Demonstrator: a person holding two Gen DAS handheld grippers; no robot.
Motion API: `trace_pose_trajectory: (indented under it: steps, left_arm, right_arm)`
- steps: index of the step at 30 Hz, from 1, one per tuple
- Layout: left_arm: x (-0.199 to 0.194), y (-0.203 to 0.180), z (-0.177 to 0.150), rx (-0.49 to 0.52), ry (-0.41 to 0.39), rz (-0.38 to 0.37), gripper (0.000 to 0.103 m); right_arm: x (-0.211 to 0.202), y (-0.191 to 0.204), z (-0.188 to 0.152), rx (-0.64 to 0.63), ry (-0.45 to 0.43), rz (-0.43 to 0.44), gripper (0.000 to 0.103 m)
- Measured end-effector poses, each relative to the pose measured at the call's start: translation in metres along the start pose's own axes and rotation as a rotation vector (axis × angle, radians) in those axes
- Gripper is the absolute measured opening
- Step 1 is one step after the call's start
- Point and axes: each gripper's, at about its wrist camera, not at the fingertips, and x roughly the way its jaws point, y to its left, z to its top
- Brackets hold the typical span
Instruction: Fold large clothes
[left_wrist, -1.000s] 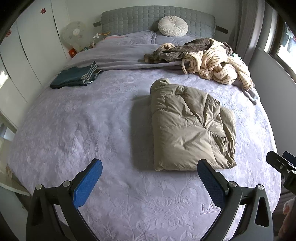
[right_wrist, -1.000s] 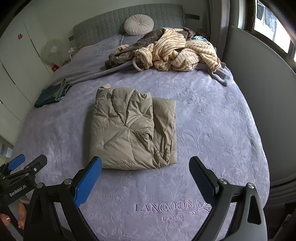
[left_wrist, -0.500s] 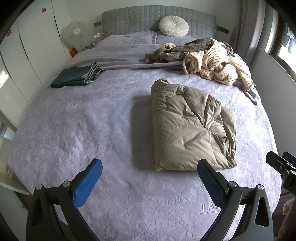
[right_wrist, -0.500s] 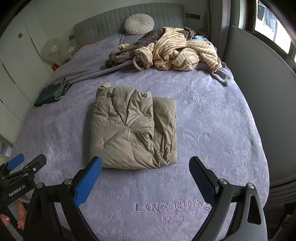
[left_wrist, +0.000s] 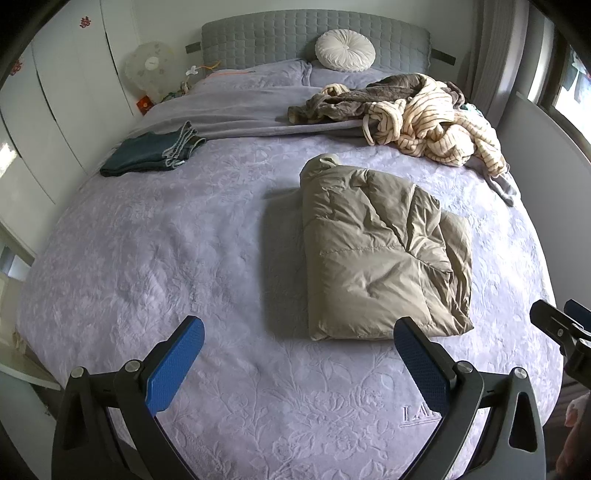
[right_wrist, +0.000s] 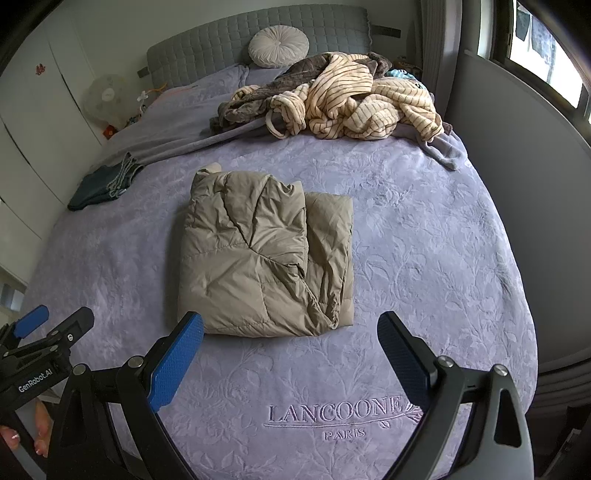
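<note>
A folded tan puffer jacket (left_wrist: 384, 251) lies in the middle of the lavender bed (left_wrist: 166, 258); it also shows in the right wrist view (right_wrist: 266, 251). My left gripper (left_wrist: 299, 332) is open and empty, held above the bed's foot end, short of the jacket's near left edge. My right gripper (right_wrist: 290, 328) is open and empty, just in front of the jacket's near edge. Neither touches the jacket. The right gripper shows at the right edge of the left wrist view (left_wrist: 561, 328), and the left gripper at the left edge of the right wrist view (right_wrist: 40, 336).
A heap of striped cream and brown clothes (left_wrist: 417, 110) lies at the bed's far right. Folded dark jeans (left_wrist: 151, 153) lie at the far left. A round white cushion (left_wrist: 345, 50) leans on the grey headboard. A wall panel (right_wrist: 524, 206) runs along the bed's right.
Both grippers have drifted very slightly; the jacket and other clothes have not moved. Both grippers stay open.
</note>
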Motion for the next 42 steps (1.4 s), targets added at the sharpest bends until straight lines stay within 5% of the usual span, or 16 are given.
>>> trace_pose_trajectory:
  steps: [42]
  left_arm:
    - [0.0009,-0.0009,0.0028,0.005,-0.001,0.002,0.103]
  right_arm:
    - [0.002,-0.0007,0.0039,-0.006,0.004,0.002,0.096]
